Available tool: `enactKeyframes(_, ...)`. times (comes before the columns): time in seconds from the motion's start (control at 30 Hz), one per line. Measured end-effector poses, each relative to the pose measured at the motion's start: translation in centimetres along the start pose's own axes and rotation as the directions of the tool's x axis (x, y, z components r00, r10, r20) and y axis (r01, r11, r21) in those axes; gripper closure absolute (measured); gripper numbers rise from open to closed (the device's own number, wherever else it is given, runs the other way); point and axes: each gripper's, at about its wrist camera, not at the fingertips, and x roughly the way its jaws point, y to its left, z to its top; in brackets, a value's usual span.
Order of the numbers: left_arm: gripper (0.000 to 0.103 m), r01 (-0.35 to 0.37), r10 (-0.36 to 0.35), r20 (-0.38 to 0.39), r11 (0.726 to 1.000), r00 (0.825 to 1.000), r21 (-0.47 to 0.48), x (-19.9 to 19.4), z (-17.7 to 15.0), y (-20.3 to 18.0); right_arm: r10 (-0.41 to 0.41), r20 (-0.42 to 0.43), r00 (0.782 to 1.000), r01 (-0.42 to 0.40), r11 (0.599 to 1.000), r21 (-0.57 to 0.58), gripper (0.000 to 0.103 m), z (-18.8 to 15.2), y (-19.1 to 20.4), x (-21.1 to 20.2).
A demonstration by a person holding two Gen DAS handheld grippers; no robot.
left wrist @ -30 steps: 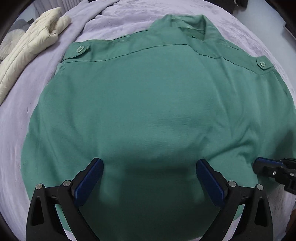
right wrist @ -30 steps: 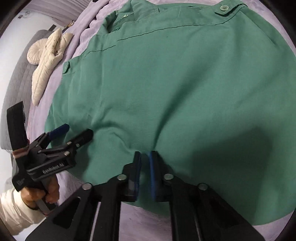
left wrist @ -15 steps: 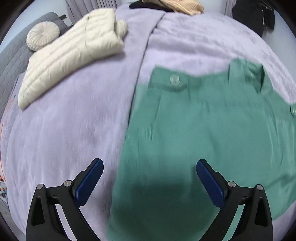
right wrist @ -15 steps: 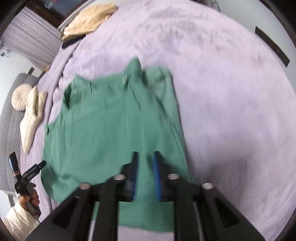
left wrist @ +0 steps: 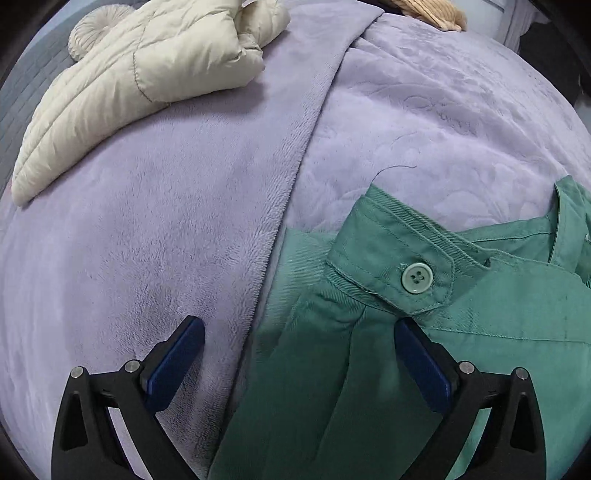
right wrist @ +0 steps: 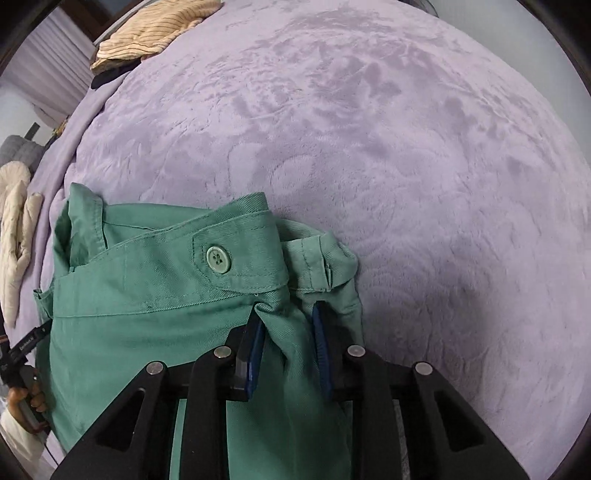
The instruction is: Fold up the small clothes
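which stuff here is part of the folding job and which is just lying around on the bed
Part of the job:
- green shirt
- right tool, closing with a ridge of shirt fabric between its pads
- left tool, open over the shirt's edge

Just lying about:
- cream puffer jacket
- tan ribbed garment
- round cushion

I see a plain green shirt (right wrist: 147, 314) with matching green buttons (left wrist: 416, 279), a lilac blanket (right wrist: 406, 166), a cream quilted jacket (left wrist: 129, 81) far left, and blue gripper pads (left wrist: 173, 365).
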Motion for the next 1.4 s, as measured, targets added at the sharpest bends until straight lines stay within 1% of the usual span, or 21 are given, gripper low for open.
enactKeyframes(0.07, 0.0, -0.052, 0.052, 0.014, 0.998, 0.999, 0.036, -0.9, 0.1, 0.2, 0.003, -0.003, 1.0, -0.003, 0.999, 0.051, 0.067, -0.2, -0.6, -1.5)
enactKeyframes(0.1, 0.0, -0.062, 0.061, 0.02, 0.997, 0.998, 0.047, -1.6, 0.1, 0.4, 0.013, 0.005, 1.0, -0.014, 0.997, 0.076, 0.067, -0.6, -0.8, -2.5)
enactKeyframes(0.17, 0.0, -0.043, 0.04, 0.053, 0.997, 0.998, 0.061, -3.9, -0.7, 1.1, 0.071, 0.017, 0.997, -0.073, 0.993, 0.098, 0.067, -2.1, -0.7, -4.8)
enactKeyframes(0.23, 0.0, -0.015, 0.01, 0.071, 0.997, 0.997, 0.079, -6.2, -2.3, 1.2, 0.119, 0.003, 0.993, -0.119, 0.992, 0.042, 0.067, -4.4, 1.0, -6.6)
enactKeyframes(0.3, 0.0, 0.005, -0.013, 0.075, 0.994, 0.997, 0.109, -8.3, -4.6, 1.1, 0.172, -0.038, 0.984, -0.172, 0.985, -0.017, 0.067, -7.2, 3.1, -7.5)
enactKeyframes(0.37, 0.0, 0.024, -0.032, 0.06, 0.99, 0.998, 0.135, -10.0, -7.5, 0.9, 0.242, -0.103, 0.965, -0.247, 0.968, -0.042, 0.067, -10.4, 5.6, -7.4)
enactKeyframes(0.4, 0.0, 0.033, -0.04, 0.047, 0.99, 0.998, 0.139, -10.2, -8.4, 0.8, 0.261, -0.135, 0.956, -0.27, 0.961, -0.053, 0.067, -12.1, 6.8, -7.2)
enactKeyframes(0.47, 0.0, 0.055, -0.058, 0.014, 0.99, 0.998, 0.133, -10.8, -10.8, 0.7, 0.266, -0.18, 0.947, -0.284, 0.955, -0.081, 0.067, -14.7, 8.5, -6.7)
enactKeyframes(0.57, 0.0, 0.024, -0.022, -0.023, 0.991, 1.0, 0.129, -9.9, -13.5, 0.6, 0.231, -0.207, 0.951, -0.252, 0.964, -0.084, 0.067, -16.6, 8.7, -5.9)
enactKeyframes(0.6, 0.0, 0.011, -0.006, -0.036, 0.992, 0.999, 0.122, -9.3, -14.1, 0.8, 0.21, -0.196, 0.958, -0.229, 0.97, -0.077, 0.067, -16.8, 8.0, -6.0)
enactKeyframes(0.67, 0.0, -0.018, 0.024, -0.065, 0.994, 0.998, 0.104, -8.2, -15.4, 2.0, 0.12, -0.149, 0.982, -0.132, 0.988, -0.076, 0.07, -16.6, 5.8, -6.7)
enactKeyframes(0.7, 0.0, -0.028, 0.035, -0.077, 0.995, 0.996, 0.092, -7.6, -15.8, 2.8, 0.073, -0.128, 0.989, -0.082, 0.995, -0.066, 0.07, -16.2, 4.5, -7.1)
enactKeyframes(0.77, 0.0, -0.026, 0.031, -0.11, 0.999, 0.994, 0.046, -6.4, -16.3, 4.6, -0.003, -0.108, 0.994, 0.001, 1.0, -0.019, 0.071, -15.5, 1.6, -7.5)
enactKeyframes(0.8, 0.0, -0.017, 0.02, -0.117, 1.0, 0.993, 0.023, -6.2, -16.5, 5.3, -0.007, -0.111, 0.994, 0.009, 1.0, 0.019, 0.073, -15.3, -0.2, -7.3)
enactKeyframes(0.87, 0.0, -0.004, 0.005, -0.117, 1.0, 0.993, 0.015, -6.0, -16.6, 5.8, 0.012, -0.14, 0.99, 0.001, 0.996, 0.088, 0.103, -15.1, -2.7, -6.2)
enactKeyframes(0.93, 0.0, -0.024, 0.03, -0.103, 0.998, 0.994, 0.06, -6.1, -16.8, 5.1, 0.065, -0.145, 0.987, -0.045, 0.99, 0.137, 0.103, -15.3, -4.0, -5.4)
enactKeyframes(1.0, 0.0, -0.042, 0.05, -0.088, 0.995, 0.995, 0.091, -6.1, -17.1, 4.5, 0.053, -0.134, 0.989, -0.037, 0.992, 0.124, 0.103, -15.4, -3.8, -5.4)
enactKeyframes(1.13, 0.0, -0.034, 0.041, -0.114, 0.997, 0.993, 0.063, -6.5, -16.8, 4.9, 0.046, -0.109, 0.993, -0.025, 0.982, 0.185, 0.103, -15.7, -4.1, -7.0)
enactKeyframes(1.27, 0.0, -0.065, 0.074, -0.126, 0.995, 0.989, 0.07, -8.1, -17.6, 6.4, 0.031, -0.092, 0.995, -0.005, 0.961, 0.277, 0.103, -16.4, -6.1, -8.5)
enactKeyframes(1.33, 0.0, -0.079, 0.085, -0.138, 0.996, 0.987, 0.043, -8.9, -18.0, 7.8, 0.02, -0.088, 0.996, 0.008, 0.952, 0.307, 0.1, -16.7, -6.5, -9.4)
enactKeyframes(1.4, 0.0, -0.088, 0.088, -0.145, 0.996, 0.986, 0.011, -9.6, -18.0, 9.0, 0.03, -0.088, 0.996, -0.001, 0.951, 0.309, 0.1, -17.0, -6.0, -10.2)
